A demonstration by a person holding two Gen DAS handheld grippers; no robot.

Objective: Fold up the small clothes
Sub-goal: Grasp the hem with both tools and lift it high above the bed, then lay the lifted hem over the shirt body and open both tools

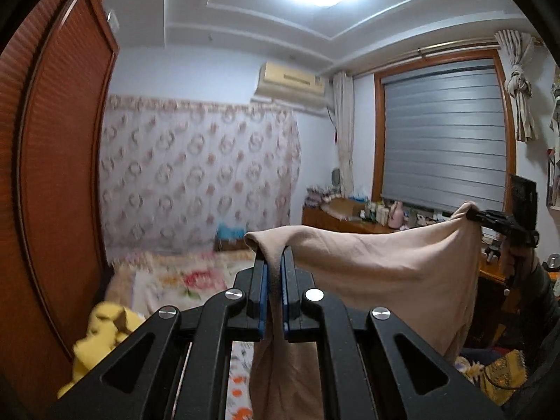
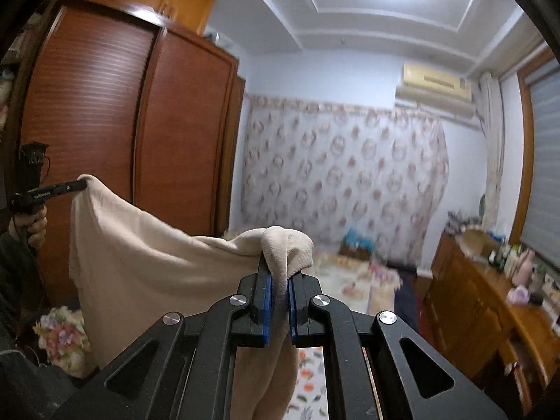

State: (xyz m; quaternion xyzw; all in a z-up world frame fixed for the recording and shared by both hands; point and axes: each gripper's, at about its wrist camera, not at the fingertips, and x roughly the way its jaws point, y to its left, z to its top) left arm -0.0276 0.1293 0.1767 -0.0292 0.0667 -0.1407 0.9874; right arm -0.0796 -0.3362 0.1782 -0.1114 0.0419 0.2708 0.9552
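A beige garment (image 1: 385, 273) hangs in the air, stretched between both grippers. My left gripper (image 1: 274, 259) is shut on one corner of it; the cloth bunches between the blue pads and drapes down below. My right gripper (image 2: 278, 266) is shut on the other corner of the beige garment (image 2: 147, 266). In the left wrist view the right gripper (image 1: 479, 215) shows at the far right, pinching the cloth's far corner. In the right wrist view the left gripper (image 2: 78, 184) shows at the far left, holding the other corner. Both are raised well above the bed.
A bed with a floral cover (image 1: 182, 280) lies below. A yellow garment (image 1: 101, 329) lies on its left side. A brown wardrobe (image 2: 105, 122) stands at the left. A wooden dresser with bottles (image 2: 490, 287) stands under the window at the right.
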